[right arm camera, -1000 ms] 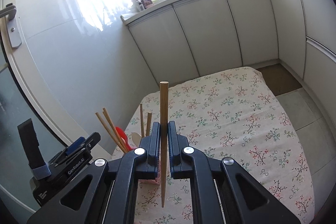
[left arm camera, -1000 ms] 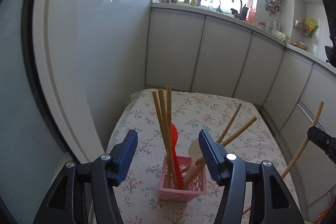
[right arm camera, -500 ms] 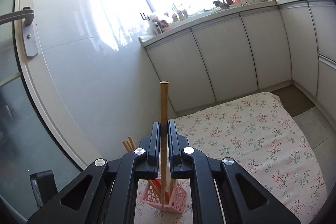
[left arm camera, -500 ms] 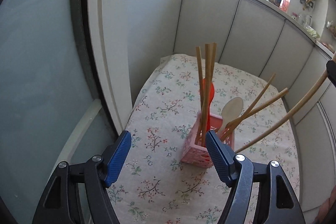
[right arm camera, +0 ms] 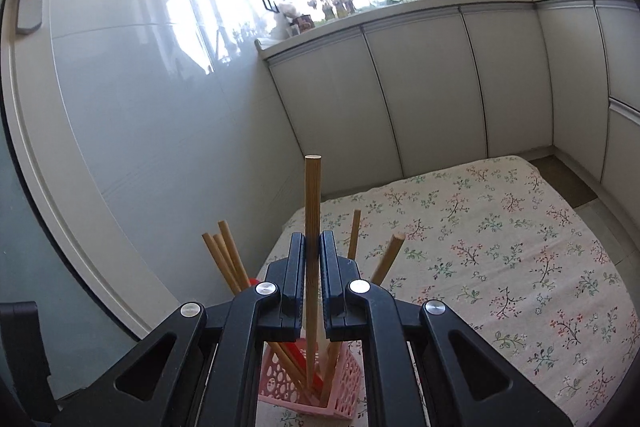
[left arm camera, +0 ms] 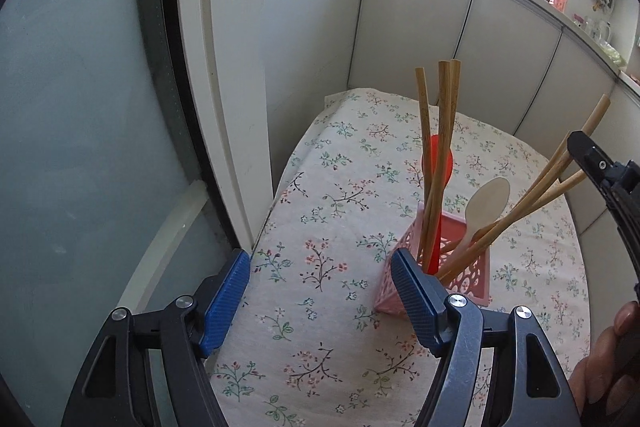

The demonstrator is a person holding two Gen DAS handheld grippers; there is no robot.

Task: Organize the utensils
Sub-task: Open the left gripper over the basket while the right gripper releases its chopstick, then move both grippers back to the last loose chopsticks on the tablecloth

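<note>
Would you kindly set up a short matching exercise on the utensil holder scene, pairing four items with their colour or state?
Things:
1. basket
2. spatula
3. left gripper
4. right gripper

States:
A. shut on a wooden chopstick
B. pink, holding utensils
C. open, nothing between its pads
D. red, standing in the holder

Pairs: 1-B, 2-D, 3-C, 4-A

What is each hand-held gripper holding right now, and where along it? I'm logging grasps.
The right hand-held gripper is shut on a wooden chopstick around its middle, lower end inside the pink basket. The left hand-held gripper holds nothing.
</note>
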